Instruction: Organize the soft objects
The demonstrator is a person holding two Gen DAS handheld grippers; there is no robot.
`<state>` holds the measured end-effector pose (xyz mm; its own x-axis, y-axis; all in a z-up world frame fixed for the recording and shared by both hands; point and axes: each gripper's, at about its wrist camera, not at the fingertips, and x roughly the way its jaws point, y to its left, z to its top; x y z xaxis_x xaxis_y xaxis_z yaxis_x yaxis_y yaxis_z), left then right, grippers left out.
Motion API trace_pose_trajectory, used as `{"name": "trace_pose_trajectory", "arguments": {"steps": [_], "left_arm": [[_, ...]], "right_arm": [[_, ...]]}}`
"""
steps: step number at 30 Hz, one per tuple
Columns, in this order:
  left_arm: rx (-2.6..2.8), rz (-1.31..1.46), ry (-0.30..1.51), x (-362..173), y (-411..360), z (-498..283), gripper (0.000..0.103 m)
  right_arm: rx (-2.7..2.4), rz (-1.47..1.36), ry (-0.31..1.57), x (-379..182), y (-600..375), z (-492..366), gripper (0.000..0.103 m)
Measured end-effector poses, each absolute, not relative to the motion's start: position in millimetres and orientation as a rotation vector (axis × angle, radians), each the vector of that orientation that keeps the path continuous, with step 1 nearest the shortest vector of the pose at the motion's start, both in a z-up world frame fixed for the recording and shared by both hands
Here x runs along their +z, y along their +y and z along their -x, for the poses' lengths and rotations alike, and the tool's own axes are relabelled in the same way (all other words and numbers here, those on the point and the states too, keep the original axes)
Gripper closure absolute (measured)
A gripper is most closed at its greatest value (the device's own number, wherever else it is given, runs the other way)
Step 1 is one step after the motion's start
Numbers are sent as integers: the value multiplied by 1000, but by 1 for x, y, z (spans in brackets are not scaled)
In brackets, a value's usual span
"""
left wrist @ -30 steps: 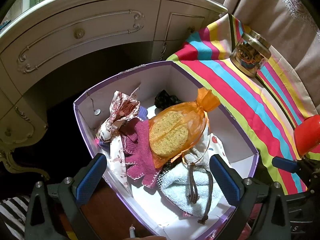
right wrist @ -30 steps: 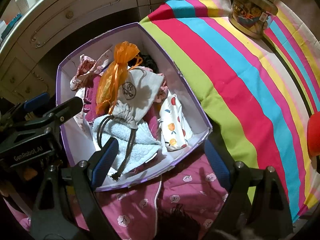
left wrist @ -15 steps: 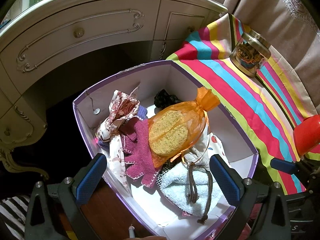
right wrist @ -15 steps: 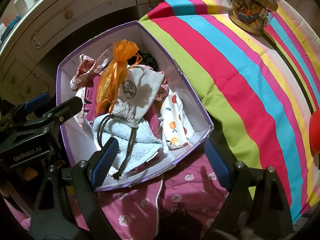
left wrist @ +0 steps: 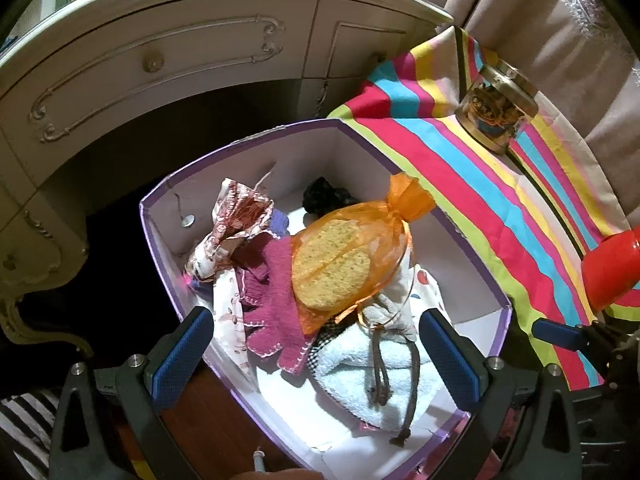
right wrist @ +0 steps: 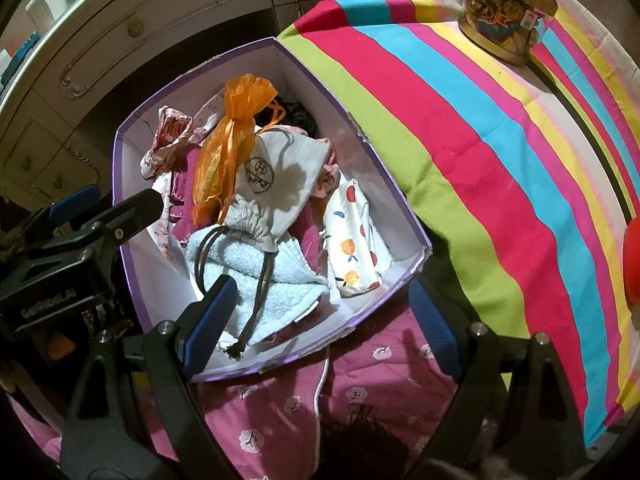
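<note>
Both the left gripper [left wrist: 316, 354] and right gripper [right wrist: 320, 316] gape wide, empty, over the purple-rimmed cardboard box [right wrist: 120, 216]; inside, sheer orange pouch [left wrist: 344, 256] tops fluffy towel [right wrist: 276, 284]. Nothing has shifted.

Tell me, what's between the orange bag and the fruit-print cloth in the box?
The grey drawstring pouch lies between the orange bag and the fruit-print cloth, with a bit of pink fabric beside it. The right wrist view shows this best.

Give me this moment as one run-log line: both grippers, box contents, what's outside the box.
left gripper: open, empty, over box | right gripper: open, empty | box: orange mesh bag, drawstring pouch, blue towel | on striped cloth: tin
</note>
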<state>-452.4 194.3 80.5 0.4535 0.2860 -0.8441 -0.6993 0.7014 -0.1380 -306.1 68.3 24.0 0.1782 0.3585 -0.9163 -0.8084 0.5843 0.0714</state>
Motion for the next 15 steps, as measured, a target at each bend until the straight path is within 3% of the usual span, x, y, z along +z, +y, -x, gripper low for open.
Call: {"name": "trace_pose_trajectory", "arguments": {"steps": [15], "left_arm": [[681,514,905,77,200,453,0]], "right_arm": [[883,492,1119,20,65,305,14]]}}
